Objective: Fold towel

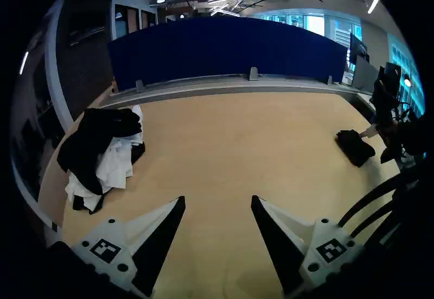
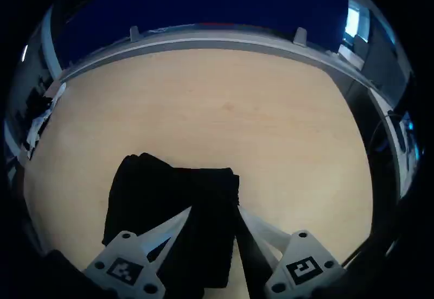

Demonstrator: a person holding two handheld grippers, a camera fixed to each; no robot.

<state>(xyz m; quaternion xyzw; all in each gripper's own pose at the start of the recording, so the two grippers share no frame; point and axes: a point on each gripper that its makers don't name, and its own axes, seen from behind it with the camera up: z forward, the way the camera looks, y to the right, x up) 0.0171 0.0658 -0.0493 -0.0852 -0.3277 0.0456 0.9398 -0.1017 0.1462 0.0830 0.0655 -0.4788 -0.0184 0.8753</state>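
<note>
A folded black towel (image 2: 163, 190) lies on the light wooden table (image 2: 228, 103). My right gripper (image 2: 214, 210) is shut on the towel's near edge, and black cloth fills the gap between its white fingers (image 2: 168, 228). The left gripper view has the same black towel (image 1: 355, 147) at the table's far right, with the right gripper (image 1: 373, 132) at its edge. My left gripper (image 1: 217, 200) stands open low over bare tabletop (image 1: 233, 141), with nothing between its fingers.
A loose pile of black and white towels (image 1: 103, 152) sits at the table's left edge. A blue partition (image 1: 228, 49) on a grey rail runs along the far side. Dark cables (image 1: 380, 201) and equipment stand off the right end.
</note>
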